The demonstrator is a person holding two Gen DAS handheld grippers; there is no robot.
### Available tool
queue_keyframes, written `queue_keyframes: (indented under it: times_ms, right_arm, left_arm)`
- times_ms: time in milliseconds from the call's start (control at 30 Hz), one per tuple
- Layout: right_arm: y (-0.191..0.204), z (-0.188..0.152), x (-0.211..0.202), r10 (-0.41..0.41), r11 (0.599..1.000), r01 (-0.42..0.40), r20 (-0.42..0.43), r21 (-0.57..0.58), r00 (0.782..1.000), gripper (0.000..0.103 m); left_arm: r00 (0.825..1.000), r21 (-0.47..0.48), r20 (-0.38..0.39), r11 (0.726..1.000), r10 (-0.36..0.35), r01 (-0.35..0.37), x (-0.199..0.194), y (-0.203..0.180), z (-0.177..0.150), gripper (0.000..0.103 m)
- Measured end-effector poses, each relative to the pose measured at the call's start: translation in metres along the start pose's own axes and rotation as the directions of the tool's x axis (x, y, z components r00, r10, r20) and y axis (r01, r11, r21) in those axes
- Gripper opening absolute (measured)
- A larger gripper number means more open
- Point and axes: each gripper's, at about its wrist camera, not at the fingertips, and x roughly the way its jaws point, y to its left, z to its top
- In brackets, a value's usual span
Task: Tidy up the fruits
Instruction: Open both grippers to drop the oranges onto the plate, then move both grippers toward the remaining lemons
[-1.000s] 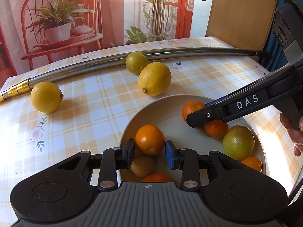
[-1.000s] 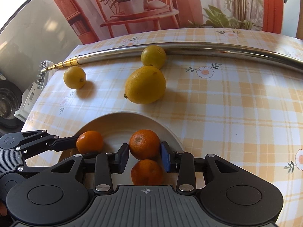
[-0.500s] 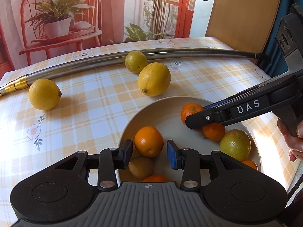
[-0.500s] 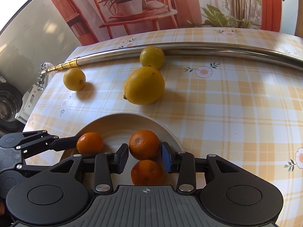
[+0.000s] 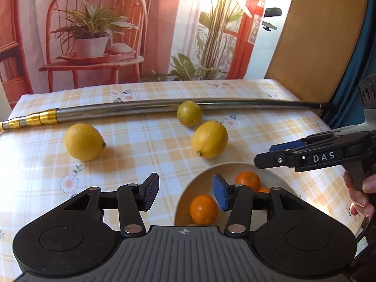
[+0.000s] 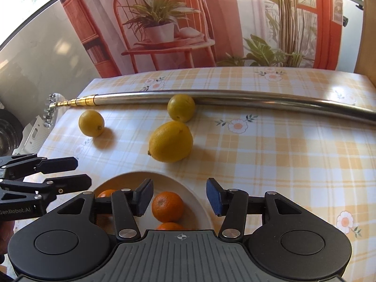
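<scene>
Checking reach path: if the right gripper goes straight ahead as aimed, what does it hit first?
Probably the large yellow lemon just past the beige bowl's rim. The open right gripper points over the orange mandarin; height is unclear, so it could skim above.

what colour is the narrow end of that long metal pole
Gold; the pole's tapered end shows best in the left wrist view.

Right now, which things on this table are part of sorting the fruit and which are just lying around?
Part of the job:
- bowl holding oranges
- two lemons on the cloth
- yellow-green round fruit against the pole

Just lying about:
- metal telescopic pole
- checked tablecloth
</scene>
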Motion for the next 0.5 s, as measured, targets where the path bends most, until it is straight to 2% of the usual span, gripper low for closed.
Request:
queue_keyframes:
  times_ms: [267, 400, 500]
  right_arm:
    - [-0.008, 0.031, -0.011, -0.054, 0.996, 0.059, 0.072, -0.063, 0.996, 0.047]
    - [-0.004, 0.044, -0.009, -0.059, 0.992, 0.069, 0.091, -0.108, 0.994, 0.047]
    - [-0.001, 0.051, -0.005, -0.043, 0.991, 0.055, 0.094, -0.124, 0.995, 0.047]
  left_arm:
    - [0.993, -0.019, 0.038, 0.993, 0.114, -0.113, -0.020, 0.034, 0.024, 0.053]
    - [0.982, -0.038, 0.071, 0.984, 0.175, -0.173, -0.034, 0.053, 0.041, 0.053]
    - [0.977, -0.090, 0.087, 0.978, 0.194, -0.186, -0.044, 0.068, 0.050, 0.053]
